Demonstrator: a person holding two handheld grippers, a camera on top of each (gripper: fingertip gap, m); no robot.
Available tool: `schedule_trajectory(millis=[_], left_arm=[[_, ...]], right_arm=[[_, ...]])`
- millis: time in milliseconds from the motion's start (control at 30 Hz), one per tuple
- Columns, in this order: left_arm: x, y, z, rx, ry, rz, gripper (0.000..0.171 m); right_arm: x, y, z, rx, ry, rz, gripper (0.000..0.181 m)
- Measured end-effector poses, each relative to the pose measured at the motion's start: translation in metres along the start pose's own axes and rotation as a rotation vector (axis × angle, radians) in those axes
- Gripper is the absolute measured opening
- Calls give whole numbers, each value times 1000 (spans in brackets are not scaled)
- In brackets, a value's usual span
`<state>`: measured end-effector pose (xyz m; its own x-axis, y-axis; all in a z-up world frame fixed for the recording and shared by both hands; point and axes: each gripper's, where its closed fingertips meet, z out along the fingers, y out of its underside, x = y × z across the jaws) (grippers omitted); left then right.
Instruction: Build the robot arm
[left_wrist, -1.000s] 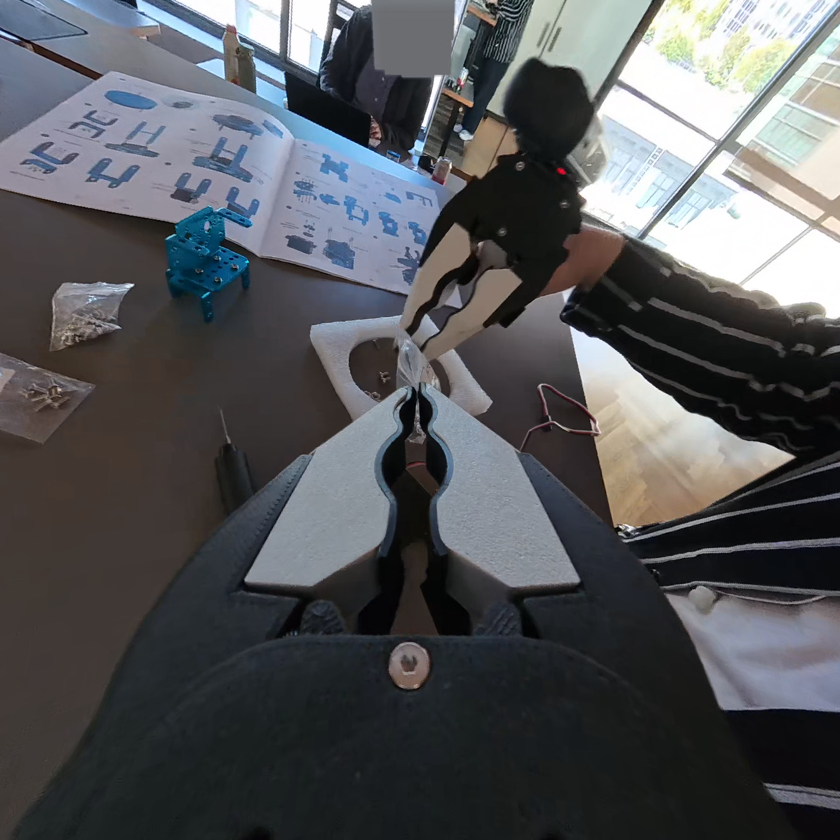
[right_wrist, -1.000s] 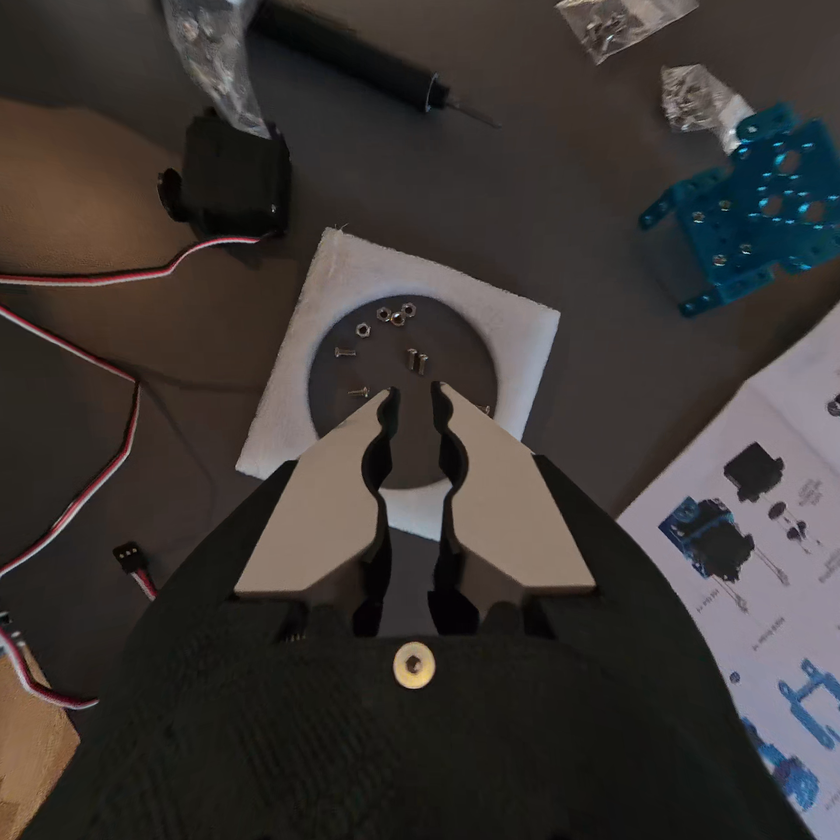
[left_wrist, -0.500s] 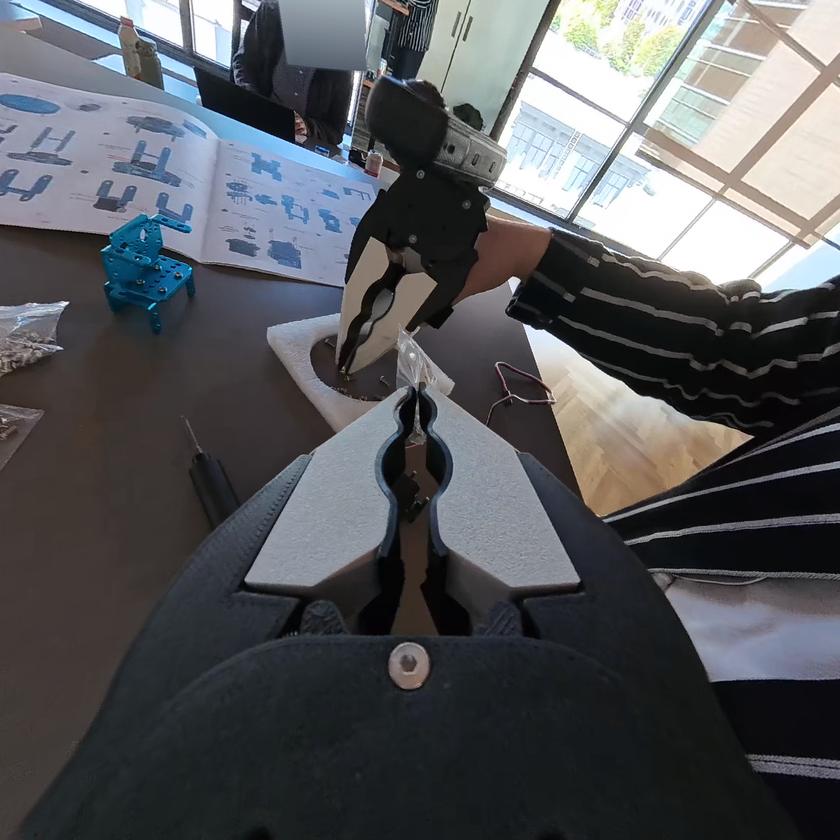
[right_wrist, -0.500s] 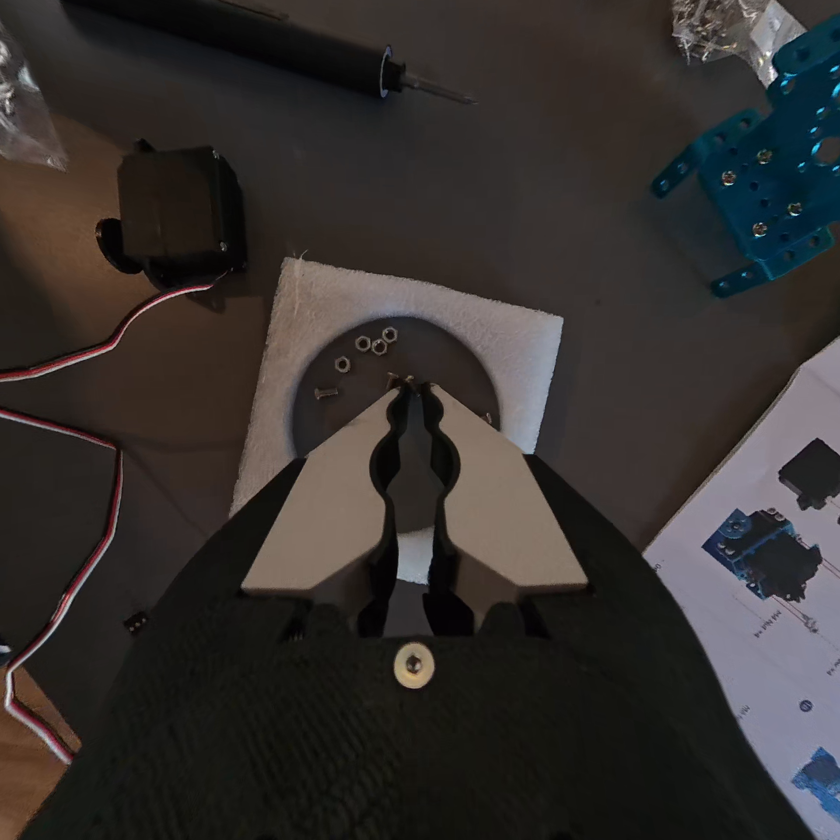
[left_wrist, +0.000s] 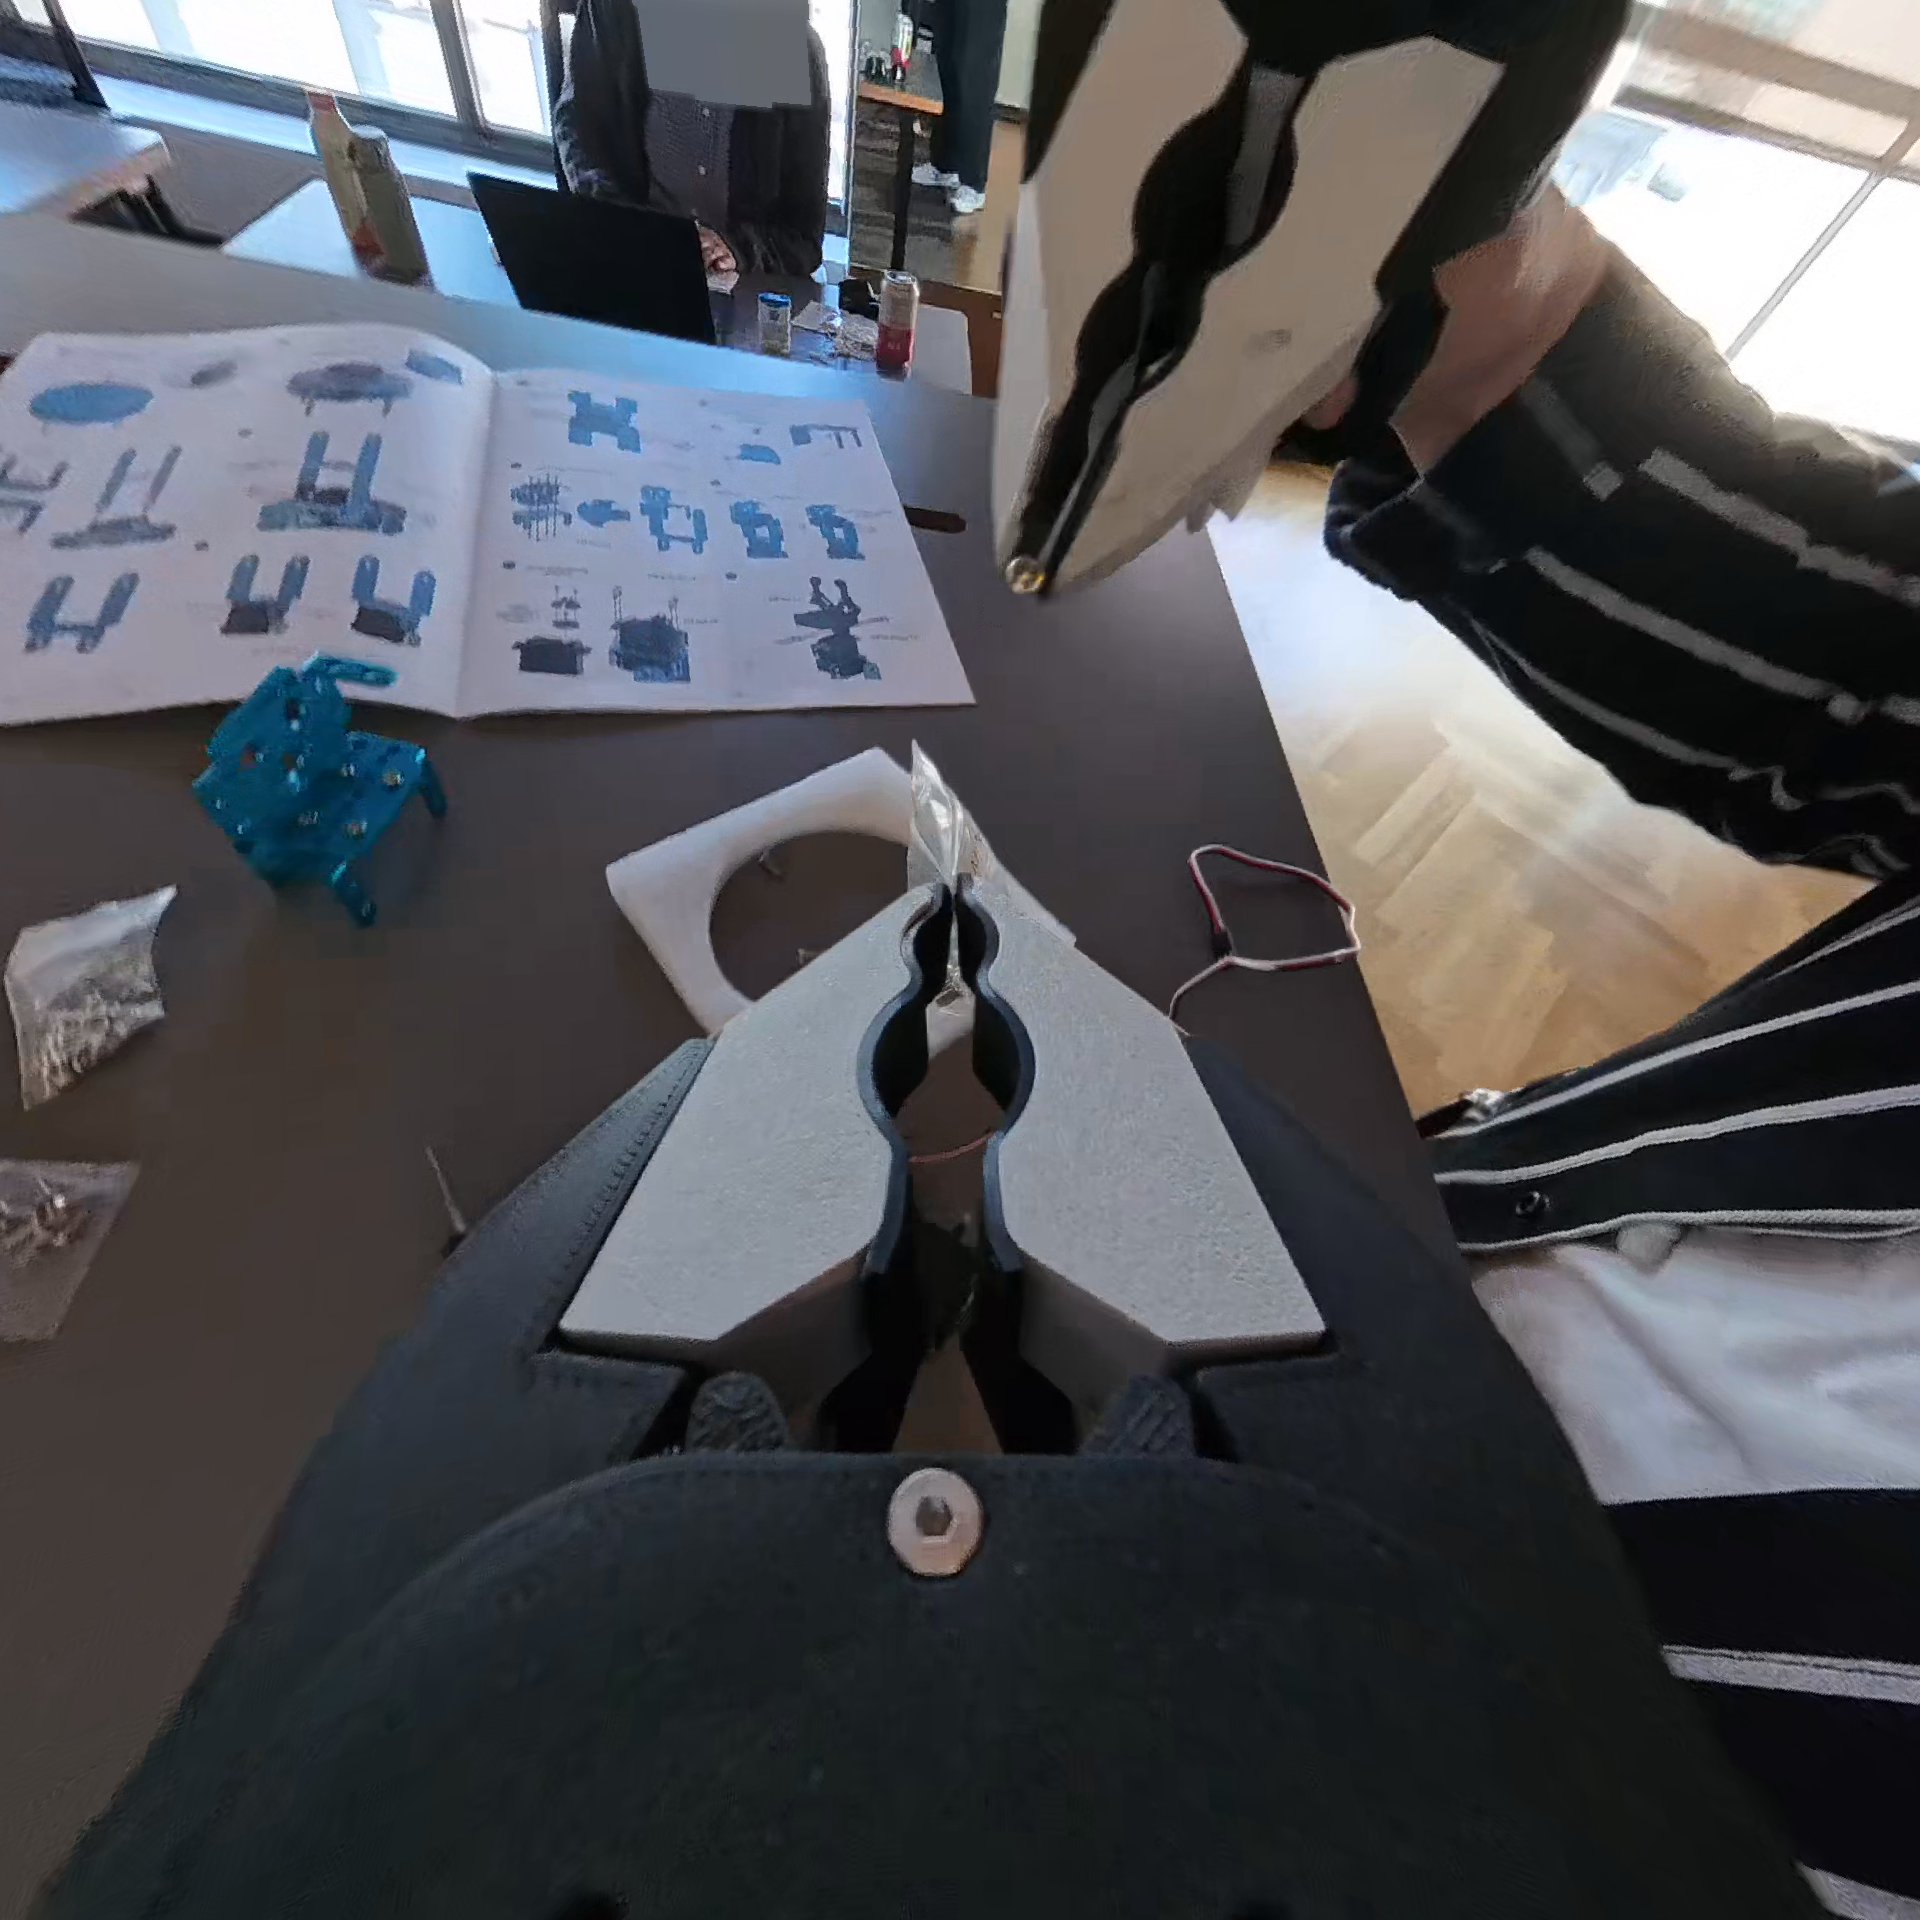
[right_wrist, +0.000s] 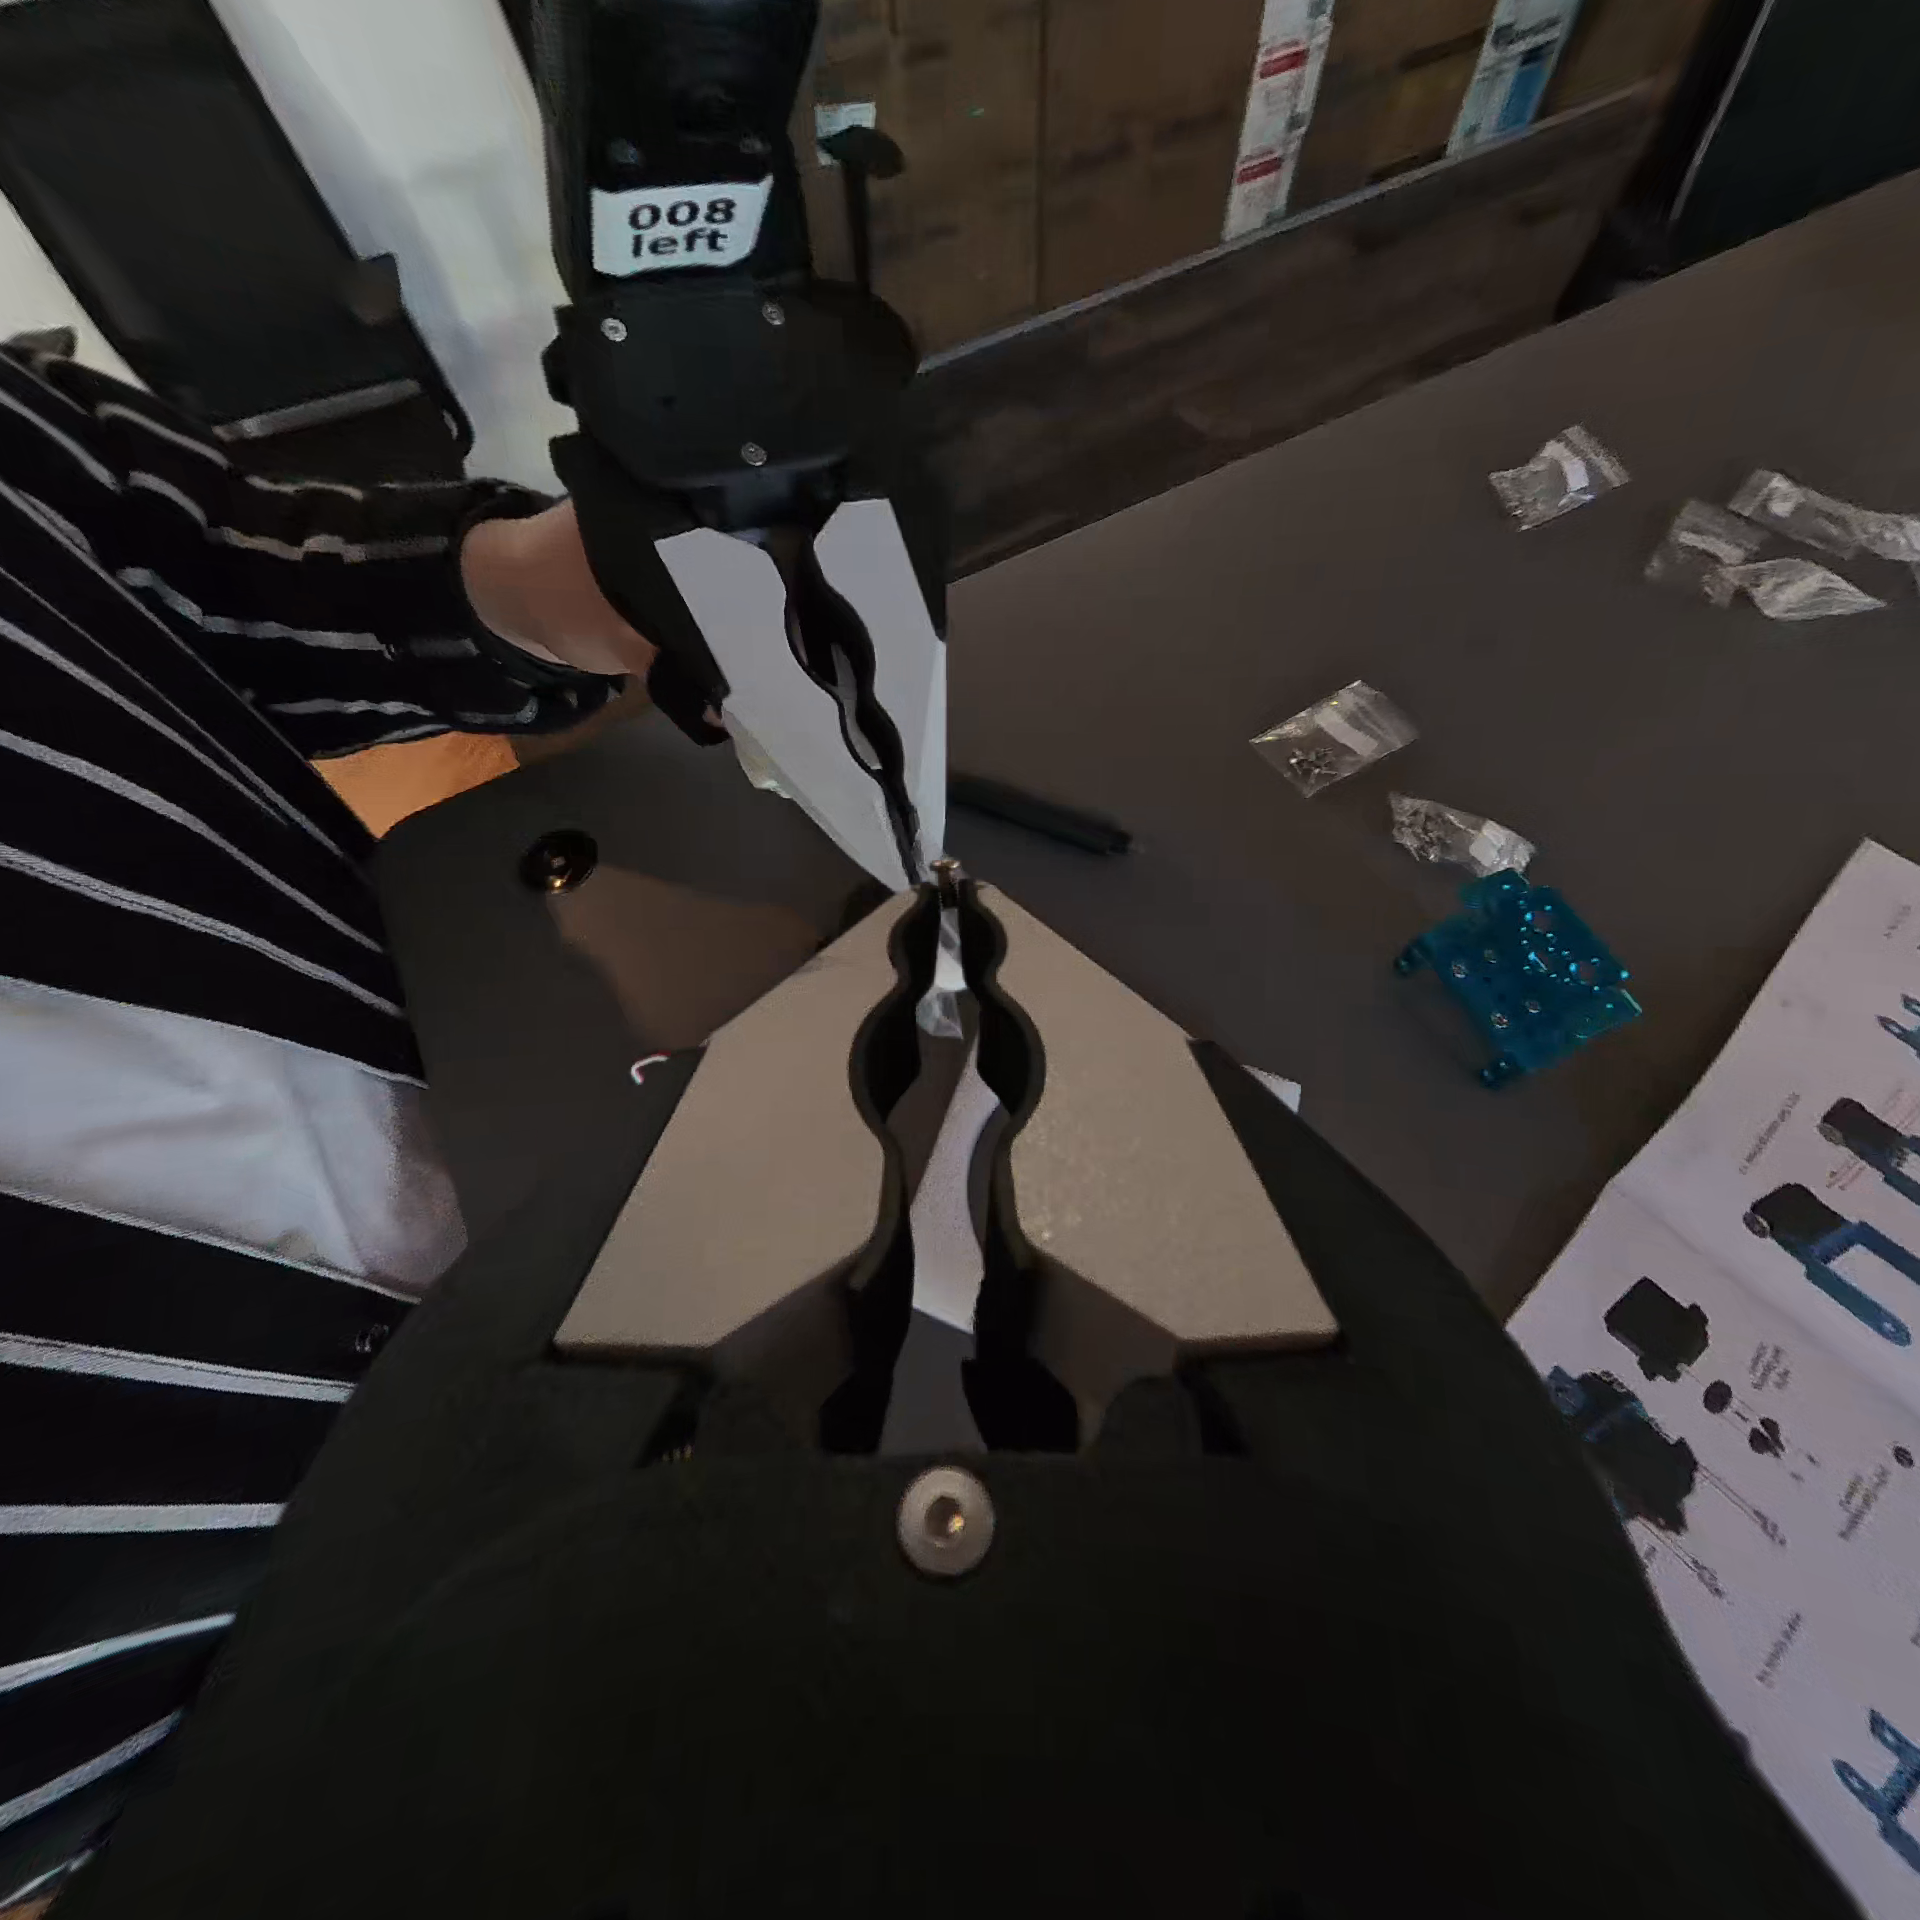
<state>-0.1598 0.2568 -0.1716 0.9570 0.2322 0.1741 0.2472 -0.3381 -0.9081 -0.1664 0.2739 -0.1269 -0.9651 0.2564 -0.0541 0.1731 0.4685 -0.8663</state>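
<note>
Dark brown tabletop (left_wrist: 260, 1039) fills both views, with sunlit windows and a wooden floor beyond its edge. At the left gripper (left_wrist: 954, 902) the jaws are pressed together on a small clear plastic bag (left_wrist: 940, 816), which stands up crumpled from the tips with tiny metal parts dimly seen inside it. Just beyond and under those tips lies a white foam square (left_wrist: 665, 894) with a round hole cut through it; a few loose screws lie on the table inside the hole. To the right of the jaws a red-and-white wire (left_wrist: 1278, 914) loops near the table's edge. To the left stands a blue perforated metal bracket (left_wrist: 312, 779), and farther left lie two more bags of hardware (left_wrist: 88, 987). Ahead lies an open instruction booklet (left_wrist: 468, 520) printed with blue part drawings. The right gripper (right_wrist: 943, 883), held raised above the table, has its jaws clenched on a small brass-coloured screw (right_wrist: 945, 871), whose head shows at the very tips; in the left wrist view it glints at the point of the fingers (left_wrist: 1195, 364). In the right wrist view the two grippers' tips nearly meet, the bag hanging between the right fingers' gap. A striped sleeve (left_wrist: 1662, 582) runs behind.
</note>
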Motion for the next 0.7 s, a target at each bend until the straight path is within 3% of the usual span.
schedule_trajectory(millis=[333, 700], left_arm=[[29, -26, 26, 15, -133, 200, 0], [36, -17, 32, -64, -180, 412, 0]], right_arm=[[-5, 26, -13, -207, -142, -66, 3], [-19, 43, -14, -441, -210, -200, 3]])
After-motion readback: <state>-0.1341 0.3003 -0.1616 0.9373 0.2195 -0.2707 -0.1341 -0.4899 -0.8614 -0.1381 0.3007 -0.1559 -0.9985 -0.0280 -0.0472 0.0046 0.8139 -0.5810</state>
